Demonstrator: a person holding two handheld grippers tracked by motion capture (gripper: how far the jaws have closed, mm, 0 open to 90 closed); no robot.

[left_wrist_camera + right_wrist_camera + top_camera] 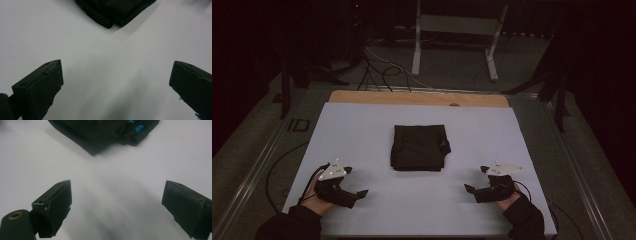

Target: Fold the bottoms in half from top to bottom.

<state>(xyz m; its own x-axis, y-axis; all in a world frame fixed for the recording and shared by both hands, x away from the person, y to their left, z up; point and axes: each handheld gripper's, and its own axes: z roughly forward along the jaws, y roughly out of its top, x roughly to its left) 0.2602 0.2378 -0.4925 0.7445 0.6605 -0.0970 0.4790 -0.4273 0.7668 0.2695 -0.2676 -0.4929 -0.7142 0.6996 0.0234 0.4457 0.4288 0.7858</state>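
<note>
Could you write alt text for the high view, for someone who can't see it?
A folded black cloth lies mid-table on a white sheet, while a person's left gripper and right gripper rest open nearer the front edge.

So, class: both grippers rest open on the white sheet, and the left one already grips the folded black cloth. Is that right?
Not quite. The left gripper grips nothing: in the high view the folded black cloth lies apart, mid-sheet. The right gripper is open too.
</note>
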